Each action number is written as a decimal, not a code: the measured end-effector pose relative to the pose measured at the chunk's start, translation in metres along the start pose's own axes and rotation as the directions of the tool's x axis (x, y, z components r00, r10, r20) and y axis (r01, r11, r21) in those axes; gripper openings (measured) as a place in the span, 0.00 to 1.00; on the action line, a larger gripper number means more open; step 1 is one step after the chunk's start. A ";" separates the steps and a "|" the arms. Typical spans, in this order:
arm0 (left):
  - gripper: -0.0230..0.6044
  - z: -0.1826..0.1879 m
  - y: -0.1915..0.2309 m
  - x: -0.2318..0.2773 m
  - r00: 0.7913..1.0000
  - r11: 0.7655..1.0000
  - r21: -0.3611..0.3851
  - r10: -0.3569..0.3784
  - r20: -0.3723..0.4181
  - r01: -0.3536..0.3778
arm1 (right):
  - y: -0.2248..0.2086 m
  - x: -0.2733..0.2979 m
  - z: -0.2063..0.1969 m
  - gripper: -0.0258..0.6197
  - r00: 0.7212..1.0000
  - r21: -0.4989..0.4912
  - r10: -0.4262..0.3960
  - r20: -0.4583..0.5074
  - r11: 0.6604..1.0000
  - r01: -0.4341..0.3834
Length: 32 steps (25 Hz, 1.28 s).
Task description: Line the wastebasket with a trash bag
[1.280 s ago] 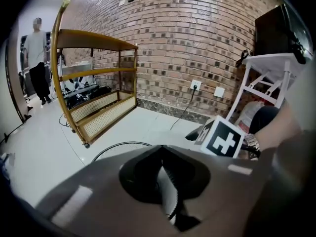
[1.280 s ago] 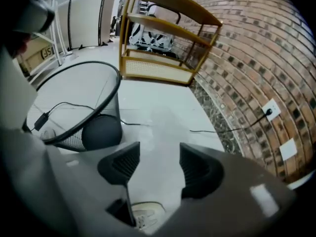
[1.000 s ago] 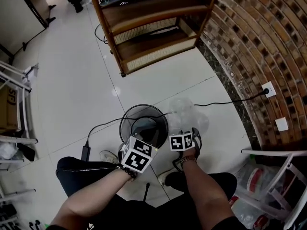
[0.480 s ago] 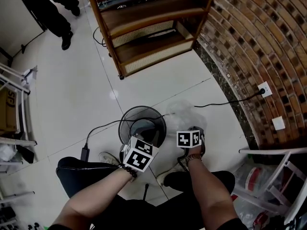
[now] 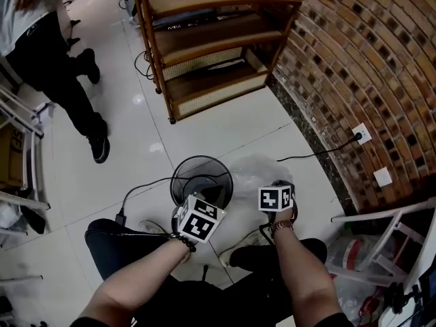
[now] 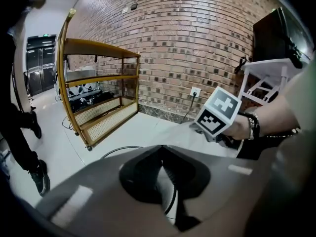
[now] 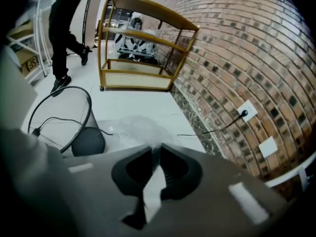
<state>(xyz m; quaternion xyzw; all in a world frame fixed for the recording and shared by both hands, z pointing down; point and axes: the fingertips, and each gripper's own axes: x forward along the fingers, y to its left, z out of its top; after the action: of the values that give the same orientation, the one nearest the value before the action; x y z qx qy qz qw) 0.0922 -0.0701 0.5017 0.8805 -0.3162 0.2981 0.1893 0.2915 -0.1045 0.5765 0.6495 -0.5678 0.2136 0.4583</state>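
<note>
Low over the white tile floor [image 5: 136, 128], both bare forearms reach forward from the bottom of the head view, side by side and angled down. Left forearm [image 5: 129, 278] has a dark bead bracelet at the wrist; right forearm [image 5: 300, 271] has a wristband. The left gripper [image 6: 160, 151] sits over the near rim of the round black wire-mesh wastebasket [image 5: 185, 172]. Its jaws are closed together at the tips, and I cannot tell if any film is caught in them. The right gripper [image 7: 154, 149] is to the right of the basket, pointing steeply down. Its jaws are pinched together on a fold of the clear plastic trash bag [image 5: 253, 170], with thin film showing between the pads.

The bag lies crumpled on the floor just right of the wastebasket, outside it; the basket stands upright. A black cable [image 5: 306, 154] runs from the white wall socket [image 5: 361, 133] on the red brick wall [image 5: 354, 60] toward the bag.

Each gripper's marker cube, left [image 5: 199, 218] and right [image 5: 276, 198], shows only black-and-white square patterns. Print on the cardboard box [image 5: 10, 148] at far left is too small to read. A wooden shelf unit [image 5: 211, 39] stands beyond the basket, with a standing person in dark trousers [image 5: 48, 60] at upper left.
</note>
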 end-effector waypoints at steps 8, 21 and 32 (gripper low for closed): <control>0.04 0.003 -0.006 -0.013 1.000 1.000 -0.012 0.008 0.026 -0.008 | -0.026 -0.050 0.034 0.04 0.996 0.015 -0.001 0.092 1.000 -0.001; 0.04 -0.007 -0.018 -0.025 0.999 0.998 -0.053 -0.029 0.036 0.031 | -0.042 -0.128 0.087 0.04 0.989 -0.063 0.030 0.147 0.998 -0.021; 0.17 -0.010 -0.016 -0.035 0.995 0.985 -0.149 -0.077 0.069 0.087 | -0.046 -0.210 0.153 0.04 0.956 -0.126 0.076 0.284 0.991 -0.041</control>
<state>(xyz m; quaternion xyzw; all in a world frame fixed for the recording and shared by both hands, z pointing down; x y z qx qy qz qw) 0.0778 -0.0379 0.4842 0.8848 -0.3074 0.2371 0.2577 0.2414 -0.1218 0.3181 0.6282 -0.6591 0.0961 0.4020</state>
